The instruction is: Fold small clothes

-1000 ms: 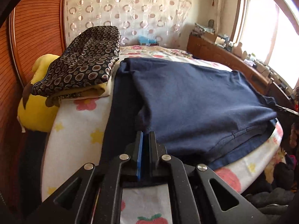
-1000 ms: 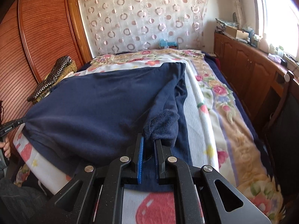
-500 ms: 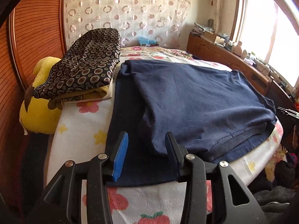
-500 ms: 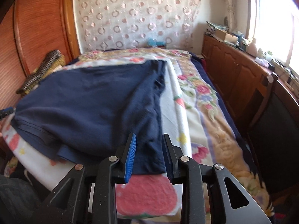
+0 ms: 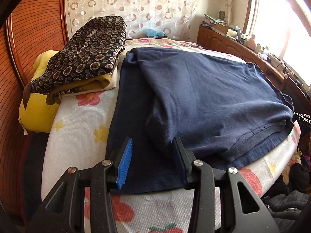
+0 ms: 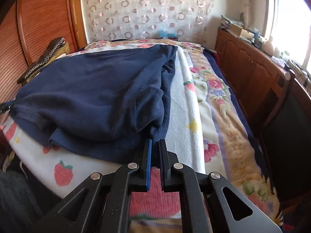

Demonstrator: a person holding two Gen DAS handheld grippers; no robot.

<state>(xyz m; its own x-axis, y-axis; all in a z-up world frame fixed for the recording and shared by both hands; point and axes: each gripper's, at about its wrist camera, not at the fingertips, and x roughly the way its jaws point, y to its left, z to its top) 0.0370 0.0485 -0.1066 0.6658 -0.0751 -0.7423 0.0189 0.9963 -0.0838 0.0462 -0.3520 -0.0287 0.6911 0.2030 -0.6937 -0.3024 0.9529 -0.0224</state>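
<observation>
Gripping the shirt [image 6: 101,89] corner, right claw [image 6: 155,145] pinches tight. Left claw [image 5: 153,145] gapes wide, empty. 1 fold down, more left.

No text, label, brand, number or sign can be read anywhere in either view; only printed flowers and strawberries are seen on the bedding [image 5: 81,120].
</observation>
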